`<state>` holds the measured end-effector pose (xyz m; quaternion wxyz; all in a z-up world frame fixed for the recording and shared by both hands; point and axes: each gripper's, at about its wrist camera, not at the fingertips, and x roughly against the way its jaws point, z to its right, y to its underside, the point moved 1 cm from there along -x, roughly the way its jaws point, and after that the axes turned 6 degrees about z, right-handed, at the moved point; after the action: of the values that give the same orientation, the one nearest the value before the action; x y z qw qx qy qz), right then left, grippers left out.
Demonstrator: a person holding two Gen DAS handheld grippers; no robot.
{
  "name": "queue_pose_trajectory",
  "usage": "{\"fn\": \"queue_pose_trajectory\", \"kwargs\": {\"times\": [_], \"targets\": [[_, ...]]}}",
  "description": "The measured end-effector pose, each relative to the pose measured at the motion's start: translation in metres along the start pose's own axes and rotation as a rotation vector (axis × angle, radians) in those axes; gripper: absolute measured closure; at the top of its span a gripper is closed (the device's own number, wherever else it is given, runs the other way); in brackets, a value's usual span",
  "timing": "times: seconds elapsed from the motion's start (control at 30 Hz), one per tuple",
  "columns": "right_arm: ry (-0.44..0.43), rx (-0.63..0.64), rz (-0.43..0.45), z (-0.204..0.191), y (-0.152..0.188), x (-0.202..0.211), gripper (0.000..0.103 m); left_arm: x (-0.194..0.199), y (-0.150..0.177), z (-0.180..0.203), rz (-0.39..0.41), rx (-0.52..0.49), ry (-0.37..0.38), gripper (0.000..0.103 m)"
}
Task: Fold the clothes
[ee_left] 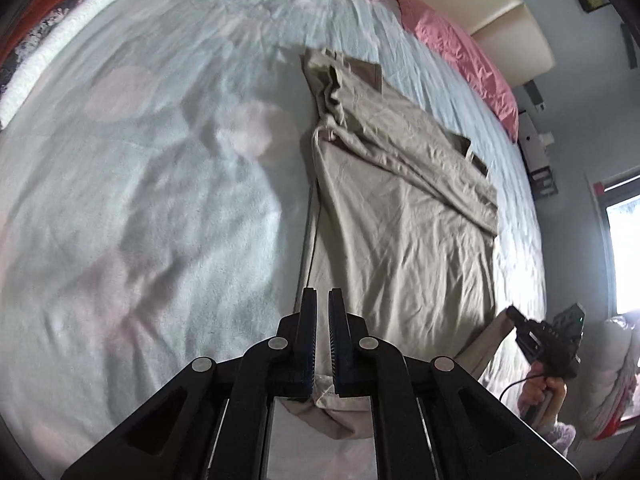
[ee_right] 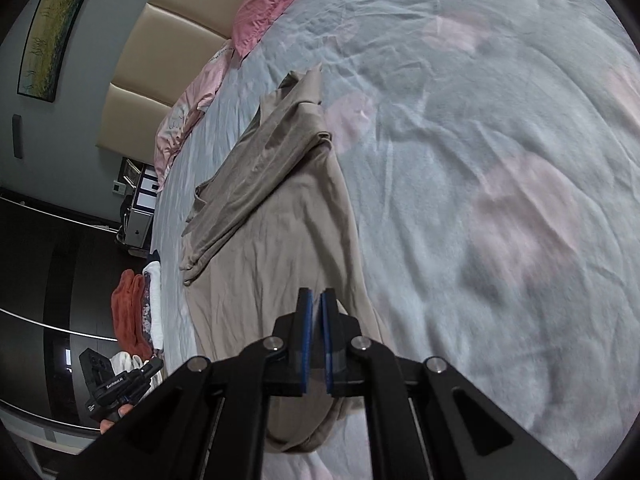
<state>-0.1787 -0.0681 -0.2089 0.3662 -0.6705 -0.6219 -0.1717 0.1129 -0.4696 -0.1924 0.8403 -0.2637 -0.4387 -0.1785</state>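
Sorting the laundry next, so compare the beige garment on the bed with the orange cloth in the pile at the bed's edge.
The beige garment lies spread lengthwise across the bedsheet, while the orange cloth is bunched up in a pile at the edge. The beige garment is pinched at its near hem by the left gripper and right gripper; the orange cloth is untouched. The beige garment is pale and smooth, the orange cloth vivid. Both rest on the bed.

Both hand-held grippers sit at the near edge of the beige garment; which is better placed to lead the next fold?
Probably neither alone: left hand-held gripper and right hand-held gripper each pinch a near corner of the beige garment, so both should lift together toward the far end.
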Motion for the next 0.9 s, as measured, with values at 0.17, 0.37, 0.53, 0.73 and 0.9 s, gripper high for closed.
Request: {"fn": "queue_pose_trajectory", "kwargs": {"times": [0.17, 0.37, 0.53, 0.73, 0.9], "targets": [[0.055, -0.003, -0.061, 0.018, -0.006, -0.031, 0.097, -0.013, 0.003, 0.004, -0.079, -0.058, -0.050, 0.081], [0.048, 0.073, -0.017, 0.004, -0.009, -0.014, 0.093, -0.015, 0.013, 0.024, -0.071, -0.166, -0.101, 0.079], [0.097, 0.201, 0.058, -0.016, -0.002, 0.014, 0.081, -0.007, 0.026, 0.049, -0.058, -0.298, -0.114, 0.079], [0.100, 0.159, 0.067, -0.010, 0.005, 0.026, 0.081, 0.008, 0.048, 0.084, -0.056, -0.529, -0.158, 0.077], [0.103, 0.123, 0.075, -0.004, 0.011, 0.036, 0.081, 0.008, 0.070, 0.112, -0.078, -0.768, -0.242, 0.076]]}}
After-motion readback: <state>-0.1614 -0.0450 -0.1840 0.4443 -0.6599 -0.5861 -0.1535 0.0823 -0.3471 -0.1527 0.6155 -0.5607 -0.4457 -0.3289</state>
